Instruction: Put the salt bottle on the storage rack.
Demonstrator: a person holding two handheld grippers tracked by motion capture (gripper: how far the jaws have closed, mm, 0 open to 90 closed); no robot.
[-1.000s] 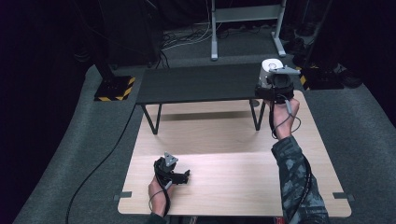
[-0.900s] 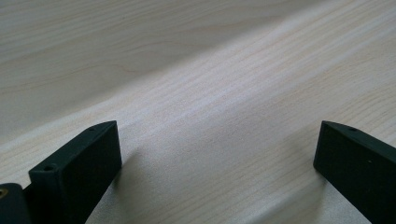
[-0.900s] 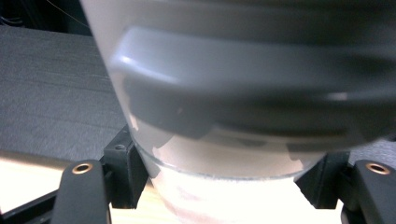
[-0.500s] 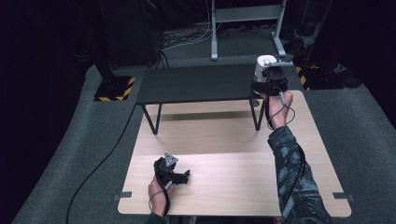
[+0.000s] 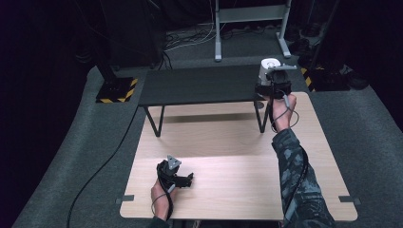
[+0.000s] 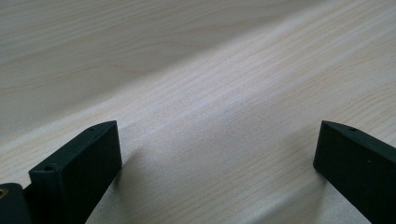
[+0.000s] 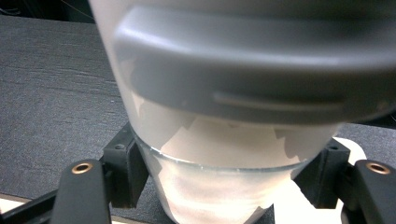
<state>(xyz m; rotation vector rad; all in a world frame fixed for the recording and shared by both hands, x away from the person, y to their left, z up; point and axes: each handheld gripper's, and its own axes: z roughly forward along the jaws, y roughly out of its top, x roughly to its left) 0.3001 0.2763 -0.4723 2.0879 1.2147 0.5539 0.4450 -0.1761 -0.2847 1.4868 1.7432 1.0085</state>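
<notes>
Right tool pinching white container (over black bench), left tool spread.

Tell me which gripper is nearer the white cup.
Right. The right gripper is closed around the white cup at the black bench's end; the left gripper rests open, far off on the wooden table.

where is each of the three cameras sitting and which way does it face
High view: above the person's side, facing forward and down on the wooden table and black bench; both forearms, left gripper and right gripper show.
Left gripper view: low over the table, along its open jaws.
Right gripper view: at the bench's end, facing the white cup between its jaws.
Shared: the high and right gripper views both show cup and bench.
</notes>
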